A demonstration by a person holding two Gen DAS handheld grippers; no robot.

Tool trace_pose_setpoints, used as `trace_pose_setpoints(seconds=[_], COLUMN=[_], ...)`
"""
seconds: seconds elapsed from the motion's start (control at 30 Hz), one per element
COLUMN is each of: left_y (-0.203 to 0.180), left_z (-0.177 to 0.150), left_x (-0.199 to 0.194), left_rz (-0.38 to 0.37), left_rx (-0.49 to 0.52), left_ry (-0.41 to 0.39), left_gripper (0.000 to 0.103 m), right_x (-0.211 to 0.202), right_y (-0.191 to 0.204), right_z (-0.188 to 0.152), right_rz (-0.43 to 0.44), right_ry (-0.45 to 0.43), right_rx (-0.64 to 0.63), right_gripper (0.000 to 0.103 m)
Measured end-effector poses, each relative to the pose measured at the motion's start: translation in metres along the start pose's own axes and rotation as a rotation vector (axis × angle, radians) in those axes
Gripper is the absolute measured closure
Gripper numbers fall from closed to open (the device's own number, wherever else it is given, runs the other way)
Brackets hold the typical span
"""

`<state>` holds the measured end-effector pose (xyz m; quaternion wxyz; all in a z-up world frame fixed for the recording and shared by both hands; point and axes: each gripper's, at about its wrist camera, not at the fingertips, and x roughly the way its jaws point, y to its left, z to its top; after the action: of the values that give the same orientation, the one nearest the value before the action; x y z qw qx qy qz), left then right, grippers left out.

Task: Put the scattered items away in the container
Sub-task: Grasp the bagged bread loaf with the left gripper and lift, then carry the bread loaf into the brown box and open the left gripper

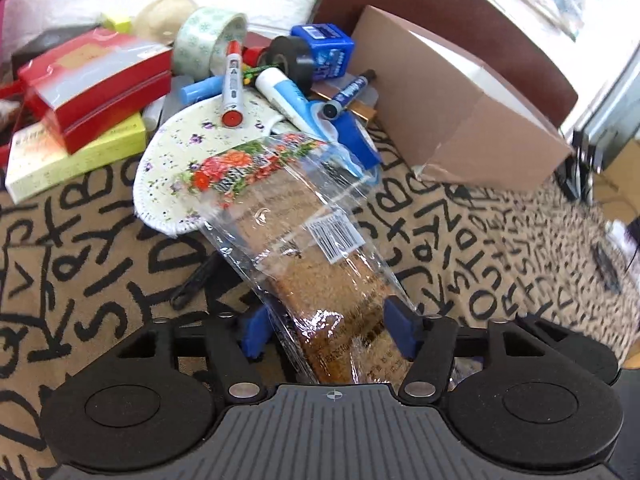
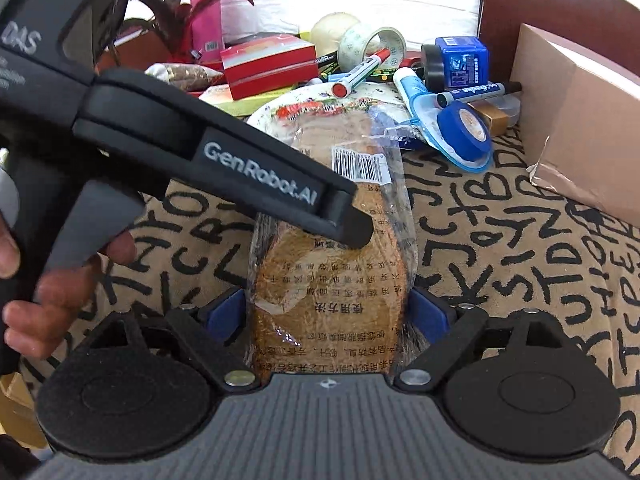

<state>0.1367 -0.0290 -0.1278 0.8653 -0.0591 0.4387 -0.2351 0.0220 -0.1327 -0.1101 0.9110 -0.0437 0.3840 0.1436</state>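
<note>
A clear plastic packet of cork insoles (image 1: 320,264) with a floral header and barcode lies between the blue pads of my left gripper (image 1: 332,328), whose jaws stand wide apart around it. The same packet (image 2: 332,280) sits between the open pads of my right gripper (image 2: 326,316). The left gripper body (image 2: 208,152) crosses over the packet from the left. A brown cardboard box (image 1: 452,92) stands to the right, also in the right wrist view (image 2: 576,120).
A pile lies behind the packet: floral cloth pad (image 1: 188,148), red marker (image 1: 232,84), blue marker (image 1: 348,92), glue tube (image 1: 284,92), tape rolls (image 1: 208,40), blue tape (image 2: 464,124), red boxes (image 1: 92,80), blue sharpener box (image 1: 328,48). Letter-patterned cloth (image 1: 480,232) covers the table.
</note>
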Motion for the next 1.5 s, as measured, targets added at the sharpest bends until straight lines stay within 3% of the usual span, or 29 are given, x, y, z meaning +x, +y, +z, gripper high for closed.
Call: trace_pose_setpoints(seconds=[0.07, 0.27, 0.37, 0.4, 0.5, 0.73, 0.93, 1.1, 1.5], left_y=[-0.001, 0.003, -0.004, -0.006, -0.010, -0.025, -0.055, -0.081, -0.156], left_z=[-0.002, -0.003, -0.006, -0.008, -0.012, -0.029, -0.026, 0.001, 0.115], left_x=[-0.002, -0.001, -0.001, -0.002, -0.009, -0.025, -0.040, -0.051, -0.058], left_rz=[0.001, -0.018, 0.013, 0.025, 0.022, -0.007, -0.030, -0.070, -0.127], left_rx=[0.016, -0.016, 0.021, 0.028, 0.020, -0.005, 0.054, 0.106, 0.257], left_ry=[0.001, -0.006, -0.018, -0.023, -0.020, -0.016, -0.057, -0.114, -0.275], left_gripper=[0.043, 0.036, 0.043, 0.052, 0.058, 0.063, 0.063, 0.063, 0.062], right_x=[-0.003, -0.004, -0.002, -0.002, -0.009, -0.036, -0.064, -0.087, -0.125], right_y=[-0.002, -0.004, -0.002, -0.002, -0.004, -0.005, -0.015, -0.032, -0.100], right_z=[-0.001, -0.003, -0.004, -0.004, -0.005, -0.024, -0.030, -0.013, 0.061], right_rz=[-0.002, 0.000, -0.009, -0.008, 0.012, 0.024, -0.001, -0.054, -0.210], right_ry=[-0.012, -0.020, -0.025, -0.025, -0.017, -0.018, -0.073, -0.150, -0.375], right_rx=[0.023, 0.042, 0.036, 0.041, 0.072, 0.108, 0.144, 0.125, 0.090], right_gripper=[0.021, 0.020, 0.021, 0.021, 0.022, 0.023, 0.023, 0.023, 0.023])
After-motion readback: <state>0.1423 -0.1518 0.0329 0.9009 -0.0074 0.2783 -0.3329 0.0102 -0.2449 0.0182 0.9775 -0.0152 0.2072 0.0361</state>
